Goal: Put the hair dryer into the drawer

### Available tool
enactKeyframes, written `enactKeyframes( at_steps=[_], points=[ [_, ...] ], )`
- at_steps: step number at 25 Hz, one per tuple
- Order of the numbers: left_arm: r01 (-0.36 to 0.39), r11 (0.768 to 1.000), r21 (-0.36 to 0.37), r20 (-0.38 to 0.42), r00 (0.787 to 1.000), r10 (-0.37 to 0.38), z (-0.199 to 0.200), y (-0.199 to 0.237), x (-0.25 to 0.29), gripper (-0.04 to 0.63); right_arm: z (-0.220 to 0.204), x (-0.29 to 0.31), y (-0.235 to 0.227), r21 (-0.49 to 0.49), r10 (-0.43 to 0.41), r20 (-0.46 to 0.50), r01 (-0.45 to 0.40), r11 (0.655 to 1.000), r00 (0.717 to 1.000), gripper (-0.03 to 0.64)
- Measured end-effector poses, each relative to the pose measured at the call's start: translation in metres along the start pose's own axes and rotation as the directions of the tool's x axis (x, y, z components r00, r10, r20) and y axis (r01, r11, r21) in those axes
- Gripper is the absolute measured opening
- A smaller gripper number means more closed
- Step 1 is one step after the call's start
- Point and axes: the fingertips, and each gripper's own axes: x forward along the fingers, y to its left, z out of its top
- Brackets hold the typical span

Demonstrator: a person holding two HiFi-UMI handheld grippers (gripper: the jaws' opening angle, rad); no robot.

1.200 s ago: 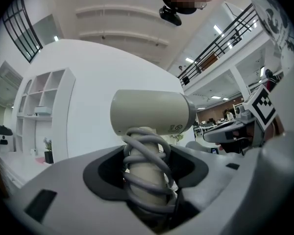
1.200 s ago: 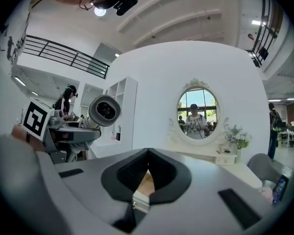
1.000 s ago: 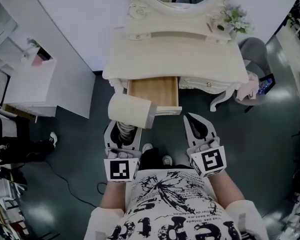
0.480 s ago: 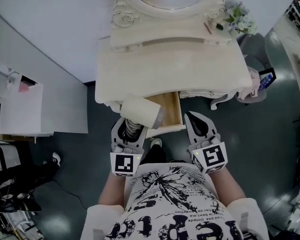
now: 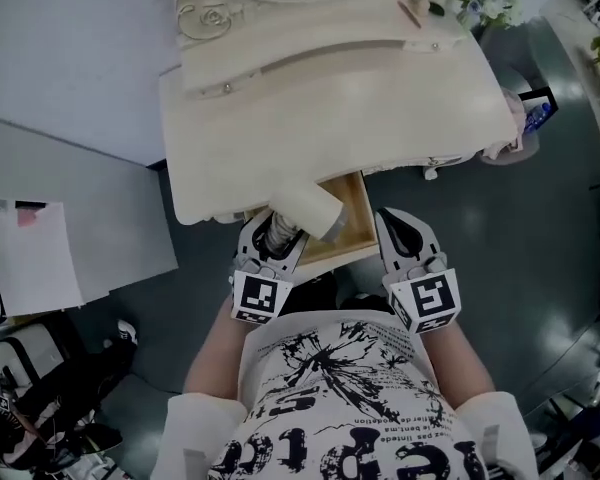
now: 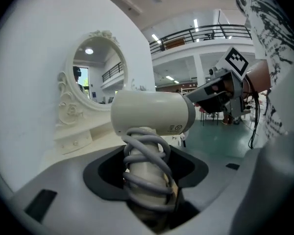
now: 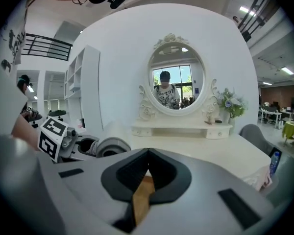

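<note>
Pinching the cord-wrapped handle of the cream hair dryer, the left gripper's jaws carry it with the barrel lying crosswise over the left side of the open wooden drawer. The right gripper, jaws pressed together on nothing, hovers at the drawer's right front corner, just off the pale tabletop.

Cream hair dryer, cord coiled round handle, barrel aimed 4 o'clock, above open wooden drawer, 9 o'clock edge.
</note>
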Motion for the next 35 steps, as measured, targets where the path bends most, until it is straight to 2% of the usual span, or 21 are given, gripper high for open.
enactKeyframes(
  at_steps=[4,8,11,16,26,32,35],
  points=[
    [0.124,0.992,0.020,-0.103,0.987,-0.121,-0.036,-0.013,0.030,0.253,-0.021,0.007,-0.007,0.034,-0.025,-0.045,0.027,0.999,0.999,0.017],
    [0.244,0.969,0.031,-0.194,0.953,-0.234,-0.068,-0.031,0.056,0.253,-0.042,0.015,-0.012,0.069,-0.049,-0.083,0.055,0.996,0.995,0.017],
    [0.324,0.946,0.026,-0.265,0.915,-0.306,-0.093,-0.046,0.075,0.253,-0.056,0.022,-0.018,0.089,-0.059,-0.099,0.068,0.994,0.993,0.017],
    [0.441,0.897,0.008,-0.391,0.827,-0.403,-0.131,-0.072,0.097,0.253,-0.067,0.024,-0.027,0.117,-0.070,-0.098,0.081,0.990,0.993,0.017],
    [0.545,0.839,-0.006,-0.549,0.699,-0.458,-0.181,-0.094,0.118,0.253,-0.077,0.020,-0.038,0.143,-0.087,-0.111,0.103,0.984,0.990,0.017],
    [0.560,0.829,-0.015,-0.611,0.651,-0.451,-0.202,-0.101,0.121,0.254,-0.081,0.012,-0.045,0.154,-0.116,-0.115,0.133,0.979,0.987,0.017],
    [0.567,0.824,-0.015,-0.626,0.637,-0.450,-0.209,-0.104,0.120,0.255,-0.083,0.009,-0.047,0.167,-0.131,-0.115,0.150,0.974,0.985,0.017]
  ],
)
